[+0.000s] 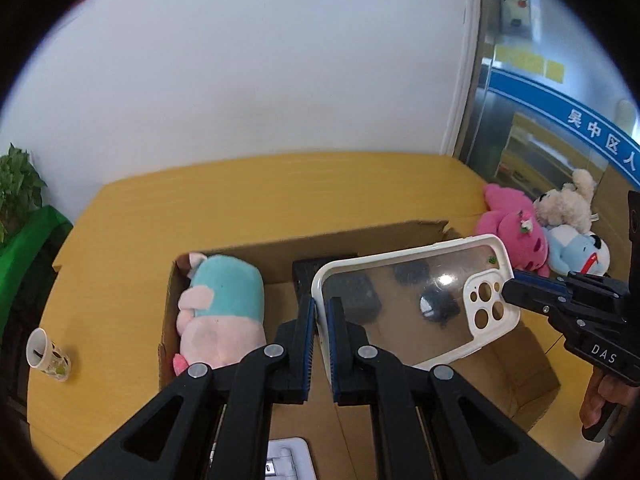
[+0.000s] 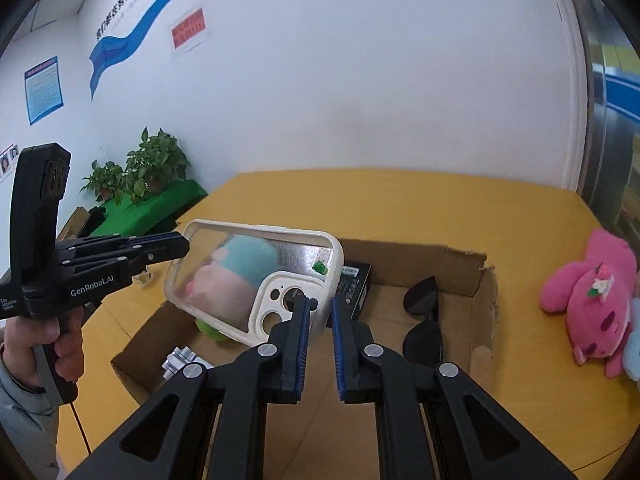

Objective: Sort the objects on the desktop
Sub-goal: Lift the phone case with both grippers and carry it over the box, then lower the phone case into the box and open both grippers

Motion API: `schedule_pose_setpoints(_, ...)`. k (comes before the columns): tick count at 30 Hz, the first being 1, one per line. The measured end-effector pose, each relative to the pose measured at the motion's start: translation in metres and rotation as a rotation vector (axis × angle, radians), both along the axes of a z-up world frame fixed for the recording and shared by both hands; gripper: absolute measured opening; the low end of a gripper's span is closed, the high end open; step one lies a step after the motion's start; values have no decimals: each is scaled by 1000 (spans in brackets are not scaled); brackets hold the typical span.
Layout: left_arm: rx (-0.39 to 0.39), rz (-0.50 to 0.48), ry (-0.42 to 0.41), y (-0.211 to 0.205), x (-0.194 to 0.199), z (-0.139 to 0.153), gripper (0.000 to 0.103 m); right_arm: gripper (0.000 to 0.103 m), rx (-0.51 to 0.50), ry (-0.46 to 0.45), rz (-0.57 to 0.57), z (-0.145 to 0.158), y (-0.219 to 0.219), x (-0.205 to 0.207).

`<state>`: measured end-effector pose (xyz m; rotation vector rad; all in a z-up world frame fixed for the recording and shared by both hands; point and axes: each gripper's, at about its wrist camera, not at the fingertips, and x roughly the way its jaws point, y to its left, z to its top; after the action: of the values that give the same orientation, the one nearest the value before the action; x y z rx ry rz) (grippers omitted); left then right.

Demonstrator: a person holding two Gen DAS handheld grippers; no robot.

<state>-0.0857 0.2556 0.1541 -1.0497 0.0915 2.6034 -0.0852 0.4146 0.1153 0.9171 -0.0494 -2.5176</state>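
A white-rimmed clear phone case [image 1: 416,304] hangs in the air, tilted, over an open cardboard box [image 1: 400,236]. My left gripper [image 1: 321,312] is shut on the rim of its plain end. From the right, my right gripper [image 1: 510,292] clamps the end with the camera holes. In the right wrist view the phone case [image 2: 256,276] sits between my right gripper's [image 2: 320,316] blue pads at its camera corner, and the left gripper [image 2: 182,246] holds its far end. A teal and pink plush [image 1: 224,304] lies in the box.
Inside the cardboard box [image 2: 440,256] lie black sunglasses [image 2: 420,304], a small black carton [image 2: 356,284] and a metal part [image 2: 180,360]. A pink plush [image 2: 588,304], a cream plush [image 1: 568,204] and a blue one [image 1: 580,252] sit on the yellow table [image 1: 280,192]. A paper cup [image 1: 48,356] lies at the left.
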Motion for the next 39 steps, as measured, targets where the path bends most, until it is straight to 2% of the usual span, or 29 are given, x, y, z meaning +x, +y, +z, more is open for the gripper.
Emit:
schedule_pose_setpoints(6, -44, 15, -172, 4, -39, -62, 5, 10, 2, -194, 21, -65, -7, -49)
schedule_pose_setpoints(12, -136, 28, -265, 20, -62, -97, 5, 10, 49, -390, 18, -133, -18, -81)
schedule_pose_setpoints(14, -162, 24, -301, 22, -70, -108, 4, 10, 52, -439, 10, -149, -19, -86)
schedule_pose_setpoints(16, -143, -8, -364, 24, -74, -120, 1, 10, 20, -484, 10, -159, -19, -89)
schedule_pose_setpoints(17, -167, -11, -373, 28, -73, -126, 1, 10, 4, -499, 8, -163, -19, -92)
schedule_pose_setpoints(19, -209, -6, -354, 33, -68, -124, 1, 11, 13, -500, 4, -165, -23, -94)
schedule_pose_setpoints(21, -186, -16, -376, 32, -66, -123, 1, 11, 23, -497, 9, -166, -27, -95)
schedule_pose_setpoints(27, -194, -10, -397, 21, -51, -123, 1, 12, 44, -501, 34, -171, -35, -93)
schedule_pose_setpoints(32, -155, -21, -397, 10, -37, -114, 1, 12, 136, -525, 118, -168, -46, -87)
schedule_pose_setpoints(34, -144, -18, -386, 6, -43, -109, 1, 11, 162, -535, 157, -168, -48, -85)
schedule_pose_setpoints(39, -160, -9, -378, -1, -47, -108, 1, 10, 236, -506, 138, -163, -46, -89)
